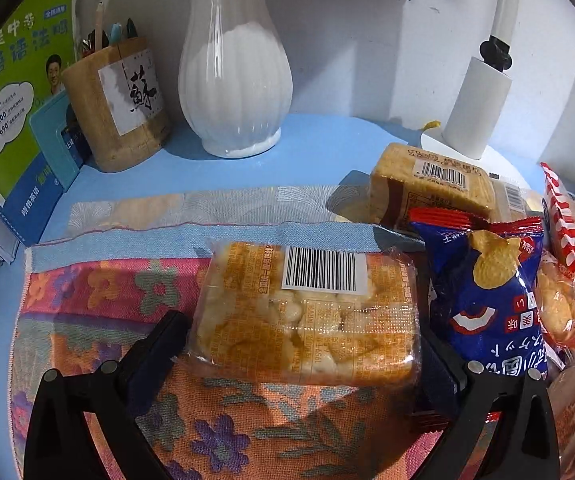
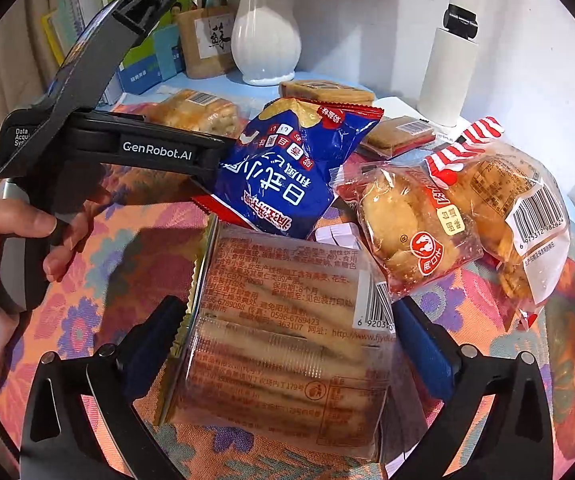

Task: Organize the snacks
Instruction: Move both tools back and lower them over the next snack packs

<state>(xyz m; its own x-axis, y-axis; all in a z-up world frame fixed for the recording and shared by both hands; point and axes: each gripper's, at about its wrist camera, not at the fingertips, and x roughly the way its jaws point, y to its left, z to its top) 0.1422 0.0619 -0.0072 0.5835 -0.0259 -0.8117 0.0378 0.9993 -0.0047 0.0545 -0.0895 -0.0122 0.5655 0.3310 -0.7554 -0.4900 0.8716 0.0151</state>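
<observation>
Blue tabletop (image 1: 315, 136) against a white wall, laid with a floral cloth (image 1: 99, 292); we take the white vase (image 1: 233, 80) as our landmark.

Left wrist view, we list:
- wooden pen holder (image 1: 117, 104), just left of the vase; green book (image 1: 15, 80) further left.
- white lamp base (image 1: 475, 108), right of the vase.
- rice-puff bar (image 1: 307, 312), in front of the vase on the cloth, lying between the fingers of our left gripper (image 1: 303, 360). The jaws stand wide apart; we cannot tell whether the pads press it.
- second bar (image 1: 427, 184) and blue biscuit bag (image 1: 487, 300), front right of the vase.

Right wrist view, we list:
- vase (image 2: 265, 36) at the back.
- biscuit pack (image 2: 287, 340), well in front of it, lying between the spread fingers of our right gripper (image 2: 287, 344), jaws wide apart.
- blue bag (image 2: 287, 168), between pack and vase.
- two bread packets (image 2: 467, 216), front right of the vase.
- hand (image 2: 15, 240) holding the left gripper's handle, front left.
</observation>
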